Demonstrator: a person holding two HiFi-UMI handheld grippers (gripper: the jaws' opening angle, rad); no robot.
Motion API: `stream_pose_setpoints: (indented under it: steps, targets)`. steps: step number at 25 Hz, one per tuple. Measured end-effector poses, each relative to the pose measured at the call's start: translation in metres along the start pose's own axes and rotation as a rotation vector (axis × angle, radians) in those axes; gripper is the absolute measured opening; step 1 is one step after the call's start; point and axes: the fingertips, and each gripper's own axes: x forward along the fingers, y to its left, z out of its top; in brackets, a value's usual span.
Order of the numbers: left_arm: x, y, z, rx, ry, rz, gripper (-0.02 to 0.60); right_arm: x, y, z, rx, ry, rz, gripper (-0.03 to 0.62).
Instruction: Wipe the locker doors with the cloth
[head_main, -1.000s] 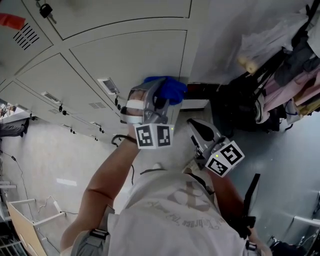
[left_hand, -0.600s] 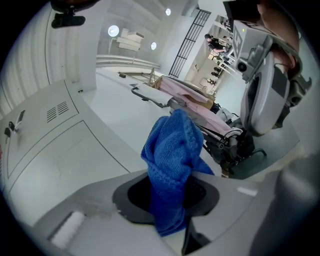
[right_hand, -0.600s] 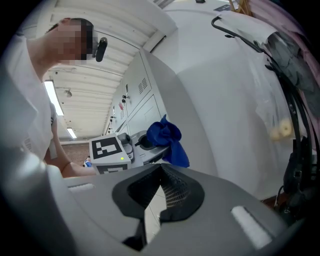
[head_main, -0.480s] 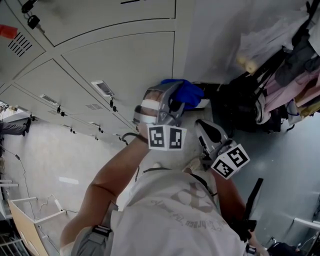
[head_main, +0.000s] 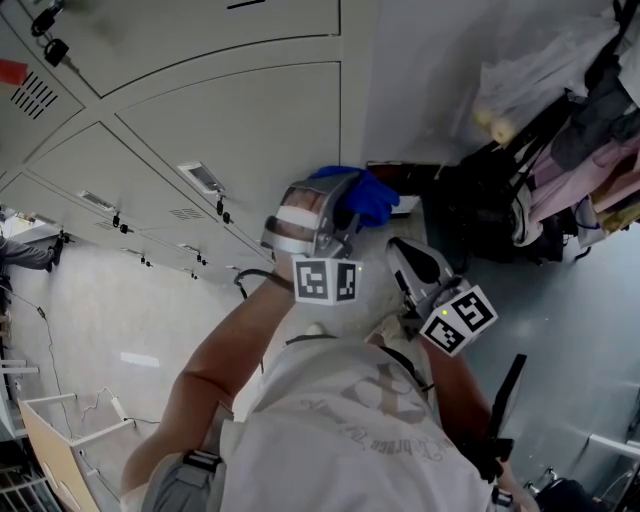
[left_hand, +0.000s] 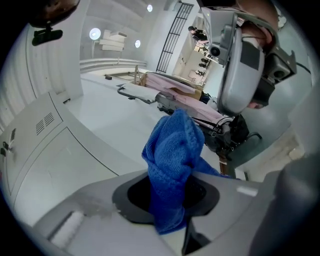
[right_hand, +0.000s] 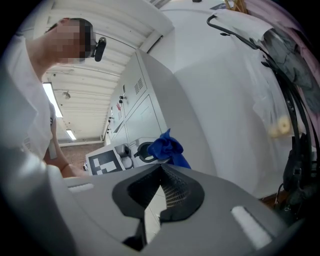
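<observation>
Grey locker doors fill top and left of head view. Locker-bank side panel runs down the middle, grey floor to the right.

Obstacles: hung clothes and plastic bags at far right. Dark bag on floor just beside the panel's foot, near both grippers. Open floor btwn bag and person.

Left gripper: fingers closed on blue cloth. Cloth sits at lower right corner of the locker bank, by the door edge; contact w/ door cannot be told. Left gripper view: cloth bunched, sticking up out of the fingers.

Right gripper: held low, just right of the left one, apart from it. Right gripper view: fingers all but together, nothing btwn them; cloth seen ahead.

Keys hang from an upper door, red tag near them.

Writing: small plates on doors and shirt print unreadable. Marker cubes carry b/w squares only.
</observation>
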Motion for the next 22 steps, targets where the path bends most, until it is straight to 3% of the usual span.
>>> stream_pose_setpoints:
  steps: [17,22]
  targets:
    - [-0.052,0.035,-0.092,-0.01,0.165,0.057,0.112,0.046,0.032,-0.005,-0.035,0.035,0.095,0.006]
    - [-0.071,0.047,-0.124,-0.049,0.265,0.036,0.112,0.067,0.047,-0.012,-0.031,0.059,0.156,0.008]
